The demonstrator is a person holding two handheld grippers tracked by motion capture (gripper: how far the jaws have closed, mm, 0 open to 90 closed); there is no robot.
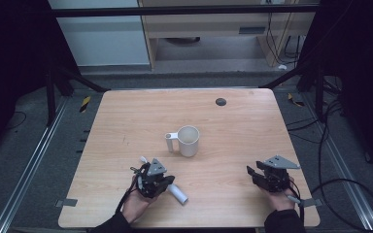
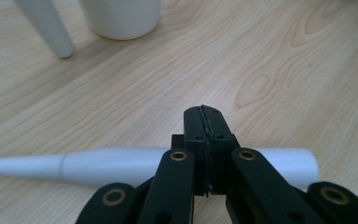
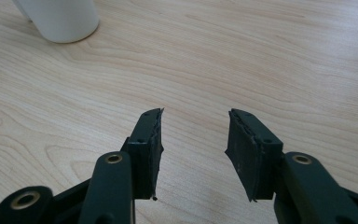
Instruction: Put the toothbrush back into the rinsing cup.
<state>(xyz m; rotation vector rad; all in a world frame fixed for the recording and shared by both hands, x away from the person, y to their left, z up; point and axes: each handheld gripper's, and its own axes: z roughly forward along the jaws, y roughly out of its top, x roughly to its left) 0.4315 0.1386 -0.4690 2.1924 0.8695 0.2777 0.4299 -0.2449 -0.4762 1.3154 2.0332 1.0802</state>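
white mug [image 1: 188, 141], upright, handle left

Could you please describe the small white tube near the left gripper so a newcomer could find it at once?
On the wooden table, look just in front of the white mug, beside the left gripper. The white tube lies flat there, slim and tapering, unlike the upright mug.
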